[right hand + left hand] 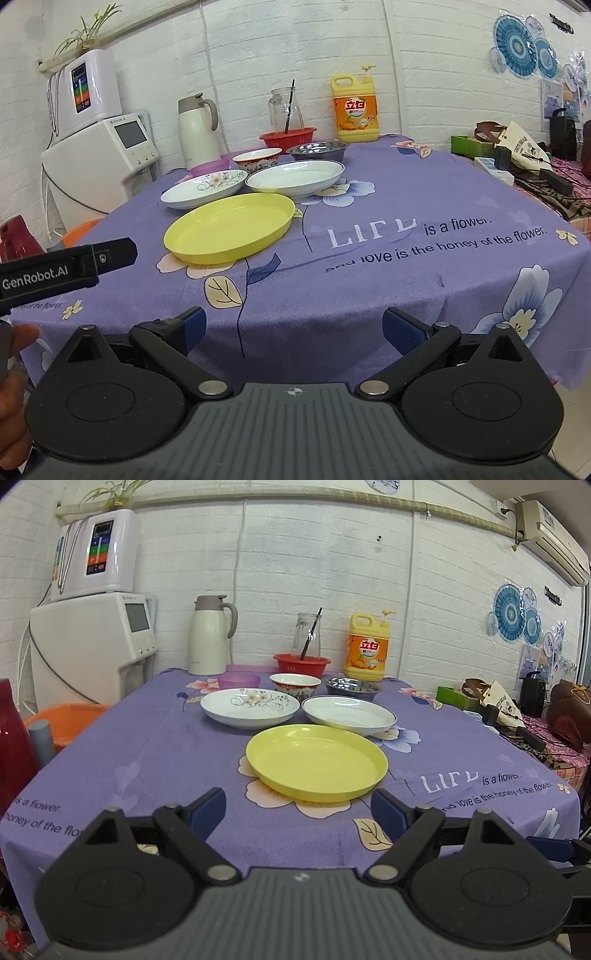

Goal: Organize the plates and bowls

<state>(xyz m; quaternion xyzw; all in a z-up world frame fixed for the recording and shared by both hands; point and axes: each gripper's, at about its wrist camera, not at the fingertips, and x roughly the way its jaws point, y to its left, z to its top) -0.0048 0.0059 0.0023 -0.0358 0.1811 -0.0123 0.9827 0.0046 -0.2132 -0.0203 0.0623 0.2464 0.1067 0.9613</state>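
Purple floral tablecloth (147, 746) under shallow round yellow plate (316, 762), both grippers' jaws apart, empty.

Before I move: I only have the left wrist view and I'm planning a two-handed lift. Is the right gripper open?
Observer: Yes, the right gripper is open, with nothing between its fingers.
Operator: Is it at the yellow plate?
Observer: No. The yellow plate lies ahead and to its left, with bare purple cloth between.
Operator: How does my left gripper look from there?
Observer: The left gripper reaches in from the left edge, its tip short of the plate's rim.
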